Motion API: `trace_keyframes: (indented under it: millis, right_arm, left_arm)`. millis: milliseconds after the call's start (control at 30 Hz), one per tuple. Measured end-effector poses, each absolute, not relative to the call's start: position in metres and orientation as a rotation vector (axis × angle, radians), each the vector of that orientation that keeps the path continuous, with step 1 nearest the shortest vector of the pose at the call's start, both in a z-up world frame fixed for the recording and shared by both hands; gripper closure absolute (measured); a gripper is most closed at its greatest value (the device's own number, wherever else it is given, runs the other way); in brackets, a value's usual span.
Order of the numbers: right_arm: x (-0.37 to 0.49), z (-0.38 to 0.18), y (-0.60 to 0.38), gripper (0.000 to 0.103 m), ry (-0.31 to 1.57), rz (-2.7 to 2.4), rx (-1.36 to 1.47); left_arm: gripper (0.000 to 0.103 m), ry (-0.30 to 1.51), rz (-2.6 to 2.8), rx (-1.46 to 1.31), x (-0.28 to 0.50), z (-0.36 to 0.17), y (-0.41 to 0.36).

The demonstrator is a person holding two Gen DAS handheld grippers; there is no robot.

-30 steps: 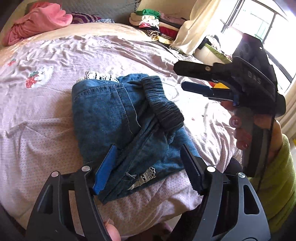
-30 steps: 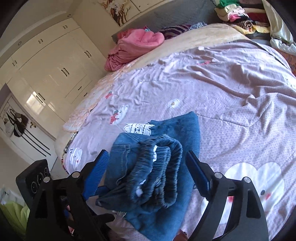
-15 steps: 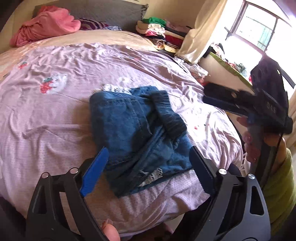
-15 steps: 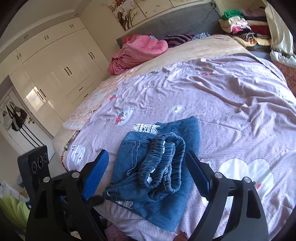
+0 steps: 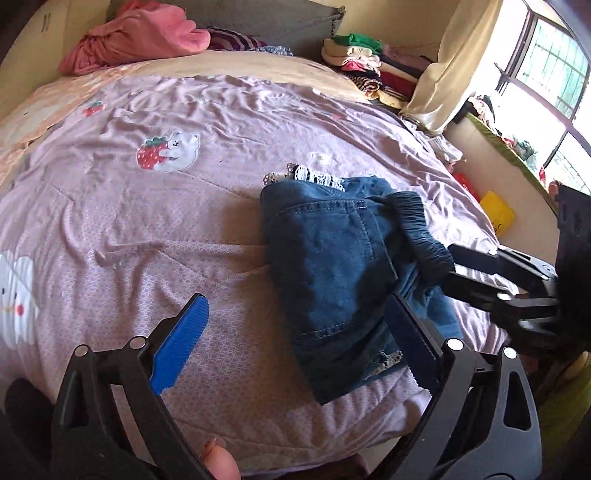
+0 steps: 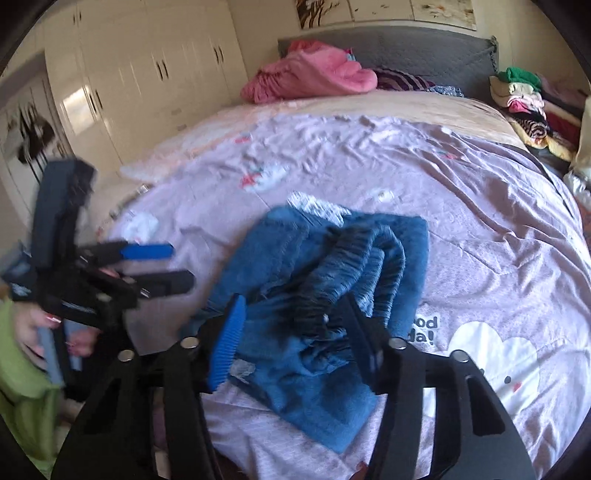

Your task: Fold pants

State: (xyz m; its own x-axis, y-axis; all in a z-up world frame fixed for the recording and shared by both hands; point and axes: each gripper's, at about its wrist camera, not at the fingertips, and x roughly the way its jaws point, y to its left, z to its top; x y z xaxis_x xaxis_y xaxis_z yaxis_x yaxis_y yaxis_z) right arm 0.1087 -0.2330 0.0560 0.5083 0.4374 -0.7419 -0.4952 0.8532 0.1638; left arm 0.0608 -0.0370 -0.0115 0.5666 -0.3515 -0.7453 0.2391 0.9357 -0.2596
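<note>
The blue denim pants lie folded in a small bundle on the pink bed sheet, with the dark elastic waistband on top and lace trim at the far edge. In the right wrist view the pants sit just ahead of the fingers. My left gripper is open and empty, with its right finger over the near corner of the bundle. My right gripper is open, its jaws on either side of the waistband end, not closed on it. It also shows in the left wrist view.
A pink blanket lies at the headboard. A stack of folded clothes sits at the bed's far right. White wardrobes stand to the left. A yellow object lies on the floor near the window.
Both grippers have swung left and the views shifted. The right gripper came down close to the waistband end of the bundle. The pants have stayed where they lay.
</note>
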Motion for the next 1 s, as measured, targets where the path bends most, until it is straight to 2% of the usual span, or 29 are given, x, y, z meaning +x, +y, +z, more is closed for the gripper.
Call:
trace_keyframes:
  millis: [67, 400, 533, 800, 1000]
  right_arm:
    - [0.109, 0.048, -0.233, 0.093, 0.889, 0.579, -0.072]
    - [0.093, 0.031, -0.253, 0.094, 0.906, 0.588, 0.009]
    - [0.09, 0.03, -0.254, 0.09, 0.898, 0.595, 0.047]
    - [0.083, 0.056, -0.268, 0.076, 0.837, 0.568, 0.097]
    - [0.086, 0.069, -0.275, 0.056, 0.804, 0.514, 0.096]
  left_arm:
    - [0.014, 0.913, -0.346, -0.13, 0.061, -0.015, -0.038]
    - [0.014, 0.942, -0.34, -0.111, 0.069, -0.028, -0.047]
    - [0.014, 0.953, -0.336, -0.097, 0.07, -0.032, -0.05]
    - [0.014, 0.924, -0.342, -0.081, 0.07, -0.022, -0.053]
    - [0.014, 0.909, -0.348, -0.079, 0.072, -0.016, -0.055]
